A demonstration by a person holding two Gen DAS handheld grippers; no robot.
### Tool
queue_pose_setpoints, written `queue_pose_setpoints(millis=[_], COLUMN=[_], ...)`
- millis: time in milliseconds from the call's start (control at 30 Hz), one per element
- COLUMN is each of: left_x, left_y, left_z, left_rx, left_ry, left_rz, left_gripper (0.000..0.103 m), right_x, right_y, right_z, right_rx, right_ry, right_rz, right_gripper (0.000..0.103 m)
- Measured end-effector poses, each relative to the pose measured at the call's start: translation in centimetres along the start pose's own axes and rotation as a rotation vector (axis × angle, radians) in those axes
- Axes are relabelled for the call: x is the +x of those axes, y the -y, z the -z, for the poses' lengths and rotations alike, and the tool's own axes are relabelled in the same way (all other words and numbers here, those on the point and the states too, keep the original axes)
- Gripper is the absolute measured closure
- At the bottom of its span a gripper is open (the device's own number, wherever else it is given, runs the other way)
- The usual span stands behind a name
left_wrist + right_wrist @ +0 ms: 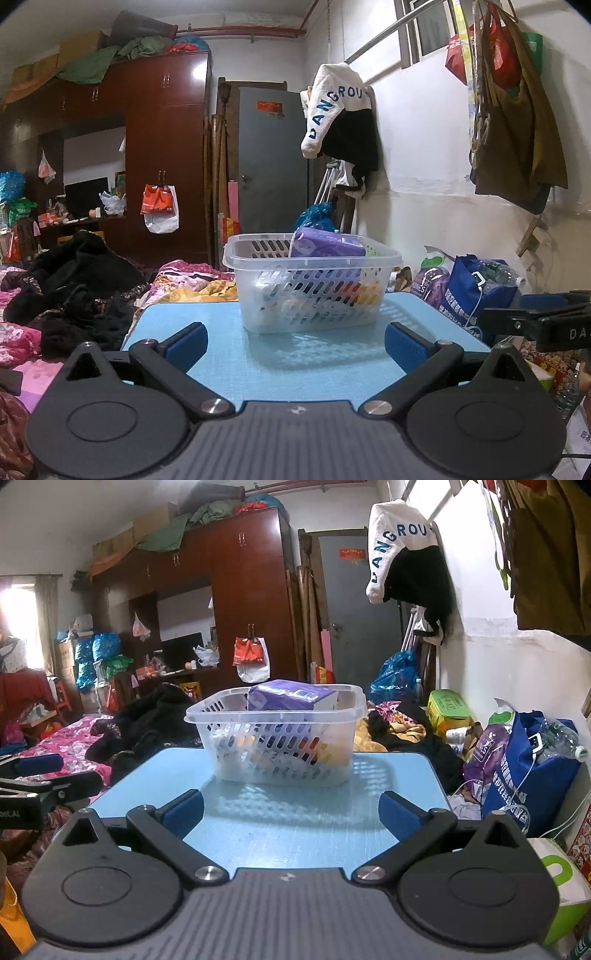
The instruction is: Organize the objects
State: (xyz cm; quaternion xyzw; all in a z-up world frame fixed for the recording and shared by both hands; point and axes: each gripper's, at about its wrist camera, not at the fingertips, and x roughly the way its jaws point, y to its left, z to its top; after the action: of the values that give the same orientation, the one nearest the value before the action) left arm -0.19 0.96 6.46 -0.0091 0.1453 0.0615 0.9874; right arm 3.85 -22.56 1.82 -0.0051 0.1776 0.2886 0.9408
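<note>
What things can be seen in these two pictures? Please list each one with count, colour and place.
Slotted plastic basket: one, clear, on the table's far part.
Soft tissue pack: one, purple, sticking out of the basket's top.
Small folding table: one, light blue, in front of both grippers.
Fabric shopping bag: one, dark blue, right of the table.
Tall wooden wardrobe: one, dark red-brown, back left.
Hanging hooded garment: one, white and black, on the wall rail.
Left gripper: one, black with blue pads, open, empty.
Right gripper: one, same colours, open, empty.
</note>
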Motion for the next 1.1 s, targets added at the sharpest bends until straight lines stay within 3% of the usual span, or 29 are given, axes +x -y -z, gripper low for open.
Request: queue_pose_setpoints(millis=[1100], left_x=[0.4], left_y=[0.26], left_z=[0.28], left_rx=[0.017], left_ry=[-0.013], left_rz=[0.004], left_gripper=[0.0], right_x=[0.19], right_y=[-0.1], right_z=[0.15], right_rx=[0.004], right_ry=[0.005], right_rz=[-0.003], right_gripper=[0.0])
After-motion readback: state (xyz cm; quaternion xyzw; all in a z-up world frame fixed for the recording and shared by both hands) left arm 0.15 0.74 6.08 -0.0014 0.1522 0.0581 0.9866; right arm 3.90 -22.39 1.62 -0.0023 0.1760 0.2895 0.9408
